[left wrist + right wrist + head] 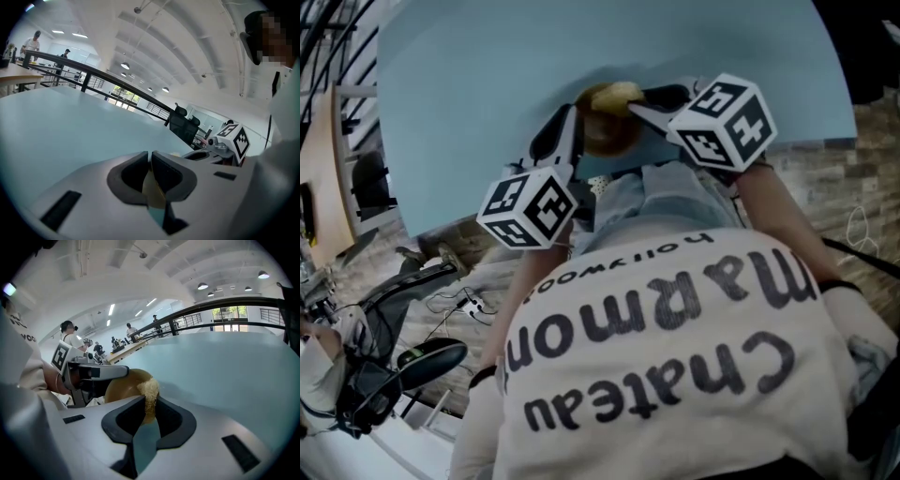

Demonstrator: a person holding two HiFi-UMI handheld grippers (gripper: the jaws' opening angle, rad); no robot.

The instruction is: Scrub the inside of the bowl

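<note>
A tan bowl (609, 133) is held up over the pale blue table (469, 103), close to the person's body. My left gripper (574, 120) is shut on its rim; in the left gripper view (150, 157) a thin tan edge of the bowl (152, 190) shows pinched between the dark pads. My right gripper (639, 98) is shut on a pale fibrous scrubber (150, 391), which stands against the bowl's (123, 384) upper edge. The right gripper view (150, 401) also shows the left gripper (93, 372) gripping the bowl from the left. The bowl's inside is mostly hidden.
The person's white printed shirt (675, 356) fills the lower head view. A black office chair and cables (403, 366) lie on the floor at left. A black railing (93, 75) runs beyond the table. Other people stand far off.
</note>
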